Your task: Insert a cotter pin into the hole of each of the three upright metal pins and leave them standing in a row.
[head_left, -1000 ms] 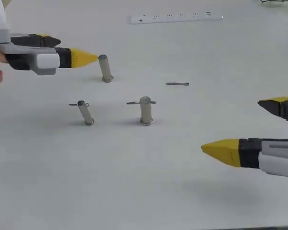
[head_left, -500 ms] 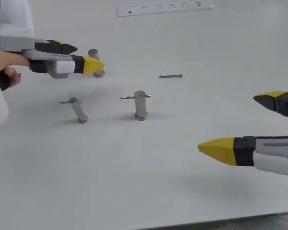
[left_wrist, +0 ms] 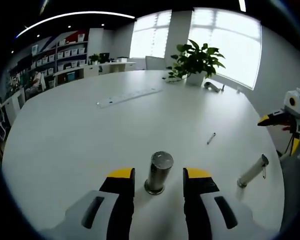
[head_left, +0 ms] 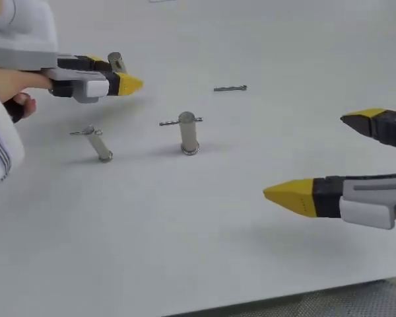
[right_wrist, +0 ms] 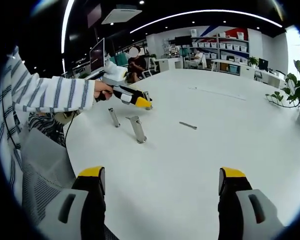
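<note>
Three upright metal pins stand on the white table [head_left: 204, 224]. The middle pin [head_left: 188, 134] and the left pin [head_left: 99, 143] each carry a cotter pin through the top. The far pin [head_left: 115, 63] is bare and stands between the jaws of my left gripper [head_left: 121, 72], which is open around it. In the left gripper view this pin [left_wrist: 159, 172] has a small gap on both sides. A loose cotter pin [head_left: 230, 88] lies flat to the right. My right gripper [head_left: 313, 156] hovers wide open at the near right, holding nothing.
The table's front edge [head_left: 317, 298] runs along the bottom right. A person's striped sleeve [right_wrist: 50, 95] reaches in with the left gripper. A white power strip [left_wrist: 130, 96] and a potted plant [left_wrist: 195, 60] sit far across the table.
My left gripper has moved right, from beside the bare pin to straddling it with both jaws. The right gripper has stayed about where it was. The head camera has shifted.
</note>
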Tool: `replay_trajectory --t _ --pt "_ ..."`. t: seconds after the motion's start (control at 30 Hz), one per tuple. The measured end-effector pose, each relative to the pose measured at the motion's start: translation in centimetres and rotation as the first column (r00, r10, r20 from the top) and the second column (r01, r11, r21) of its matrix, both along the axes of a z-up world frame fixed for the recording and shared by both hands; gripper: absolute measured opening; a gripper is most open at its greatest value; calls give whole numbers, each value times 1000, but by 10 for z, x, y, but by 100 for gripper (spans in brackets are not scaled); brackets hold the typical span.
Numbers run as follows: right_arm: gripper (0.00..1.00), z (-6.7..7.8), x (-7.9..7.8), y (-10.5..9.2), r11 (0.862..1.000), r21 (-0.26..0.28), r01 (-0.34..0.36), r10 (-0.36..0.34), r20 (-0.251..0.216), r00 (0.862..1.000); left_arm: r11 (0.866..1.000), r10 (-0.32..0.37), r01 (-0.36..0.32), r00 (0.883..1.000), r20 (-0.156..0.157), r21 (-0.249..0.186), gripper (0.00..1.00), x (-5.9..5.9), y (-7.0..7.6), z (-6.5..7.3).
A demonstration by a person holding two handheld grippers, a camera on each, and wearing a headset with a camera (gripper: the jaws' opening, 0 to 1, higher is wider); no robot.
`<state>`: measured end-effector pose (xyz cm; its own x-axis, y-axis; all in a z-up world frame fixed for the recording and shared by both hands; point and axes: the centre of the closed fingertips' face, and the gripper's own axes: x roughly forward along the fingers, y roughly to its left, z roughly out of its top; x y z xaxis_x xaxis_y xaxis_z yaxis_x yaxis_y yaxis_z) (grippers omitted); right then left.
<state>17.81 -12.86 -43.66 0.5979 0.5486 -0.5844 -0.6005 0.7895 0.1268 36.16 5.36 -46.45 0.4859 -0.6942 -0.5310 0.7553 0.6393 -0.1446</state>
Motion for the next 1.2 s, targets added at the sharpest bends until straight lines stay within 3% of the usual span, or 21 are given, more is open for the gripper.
replay_trajectory --t 0.07,0.13,0.2,0.33,0.43,0.5,0.53,0.7,0.8,1.0,1.13,1.2 --pt "93 0 1 0 1000 2 -1 1 -2 1000 1000 2 -2 1000 -4 -15 30 1 -2 0" --pt "93 -1 2 0 1000 2 -3 3 -4 1000 999 -8 7 1000 -7 -31 18 0 -6 1" --pt "92 -2 3 -1 1000 2 -2 2 -4 1000 1000 0 0 1000 0 -20 13 1 -5 0" --pt "92 -1 3 -1 1000 10 1 -1 -4 1000 999 -1 1 1000 -14 -39 13 0 -5 0" --pt "91 -3 2 -1 1000 7 -1 1 -5 1000 1000 -24 23 999 37 3 12 -1 -8 1" --pt "91 -3 2 -2 1000 10 2 -2 -6 1000 999 -26 23 997 67 41 10 6 -4 2" --pt "91 -3 2 -2 1000 11 4 -4 -7 1000 999 -5 4 999 38 33 10 6 -3 1" --pt "90 -2 1 -3 1000 13 7 -7 1 1000 997 61 -62 998 31 35 10 15 10 0" --pt "90 1 2 -5 1000 16 9 -9 9 1000 994 106 -106 994 26 -11 10 18 17 15" --pt "89 5 2 -12 999 29 37 -38 23 999 989 148 -146 986 80 -29 10 21 38 50" --pt "89 8 1 -17 998 35 57 -58 30 998 989 149 -146 982 114 -27 10 12 49 72" --pt "89 10 1 -18 997 41 66 -68 35 997 989 149 -147 981 125 -28 10 14 57 75"
